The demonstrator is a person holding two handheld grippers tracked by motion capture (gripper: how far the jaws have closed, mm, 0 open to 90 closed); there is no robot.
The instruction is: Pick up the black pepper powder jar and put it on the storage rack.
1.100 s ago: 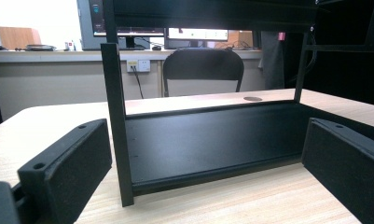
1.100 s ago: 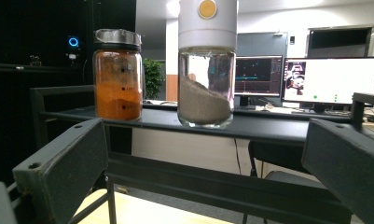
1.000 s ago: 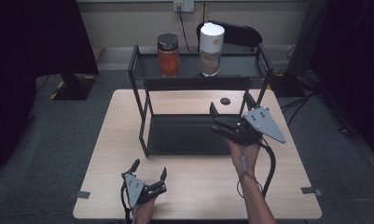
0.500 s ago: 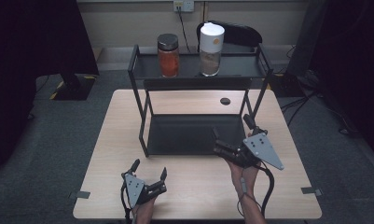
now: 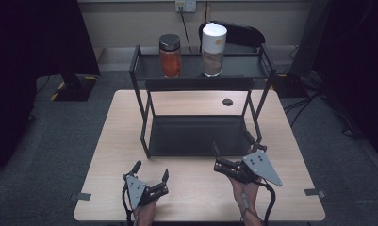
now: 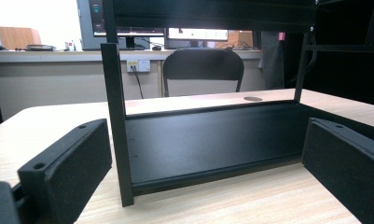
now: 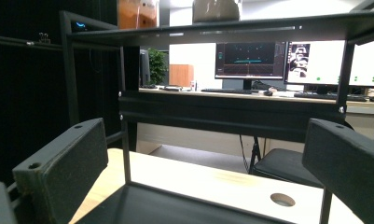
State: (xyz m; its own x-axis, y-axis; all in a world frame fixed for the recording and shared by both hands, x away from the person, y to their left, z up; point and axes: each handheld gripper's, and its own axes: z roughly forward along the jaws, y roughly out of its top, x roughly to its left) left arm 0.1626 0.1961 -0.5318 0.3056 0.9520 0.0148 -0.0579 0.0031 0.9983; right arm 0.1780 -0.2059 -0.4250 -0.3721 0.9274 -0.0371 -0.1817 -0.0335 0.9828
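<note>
A black two-tier rack (image 5: 191, 70) stands on the wooden table (image 5: 120, 122). On its top shelf sit a glass jar with orange contents (image 5: 170, 56) and a taller white-lidded container (image 5: 213, 49). Its bottom tray (image 5: 191, 136) is bare. My left gripper (image 5: 151, 169) rests open near the table's front edge, facing the rack's front left post (image 6: 117, 126). My right gripper (image 5: 231, 145) is open at the tray's front right corner, with nothing between its jaws. In the right gripper view the jar (image 7: 137, 11) and container (image 7: 216, 9) show from below the top shelf.
A round cable hole (image 5: 227, 101) lies in the table behind the rack. A black chair (image 5: 238, 35) stands beyond the far edge. Bare tabletop lies left and right of the rack and between my grippers. Monitors (image 7: 250, 60) stand on a desk far behind.
My right gripper has drawn back from beside the rack's right side toward the near edge and come down lower. The left gripper has stayed put.
</note>
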